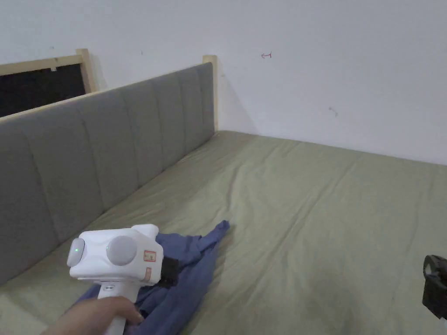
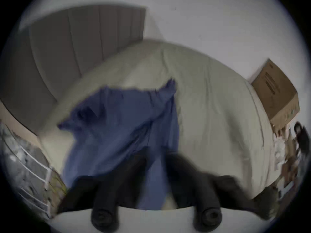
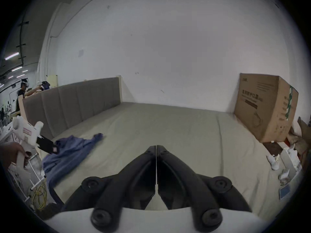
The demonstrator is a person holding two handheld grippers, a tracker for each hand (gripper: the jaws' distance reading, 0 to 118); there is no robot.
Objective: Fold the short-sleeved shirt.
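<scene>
A blue short-sleeved shirt (image 1: 192,261) lies crumpled near the left front corner of the bed, one pointed end reaching toward the middle. In the right gripper view the shirt (image 3: 72,149) trails off the bed's near edge. My left gripper (image 1: 171,269), a white body held by a hand, sits over the shirt. In the blurred left gripper view its jaws (image 2: 155,154) stand close together with a strip of the shirt (image 2: 117,119) pinched between them. Over the bare sheet my right gripper (image 3: 156,146) is shut with nothing in it, and it shows at the head view's right edge (image 1: 434,283).
The olive sheet (image 1: 327,218) covers the bed. A grey padded headboard (image 1: 109,144) runs along the left, a white wall behind. A large cardboard box (image 3: 264,107) stands at the bed's right side. Yellow cables (image 3: 38,194) lie by the near left corner. A person (image 3: 21,92) stands beyond the headboard.
</scene>
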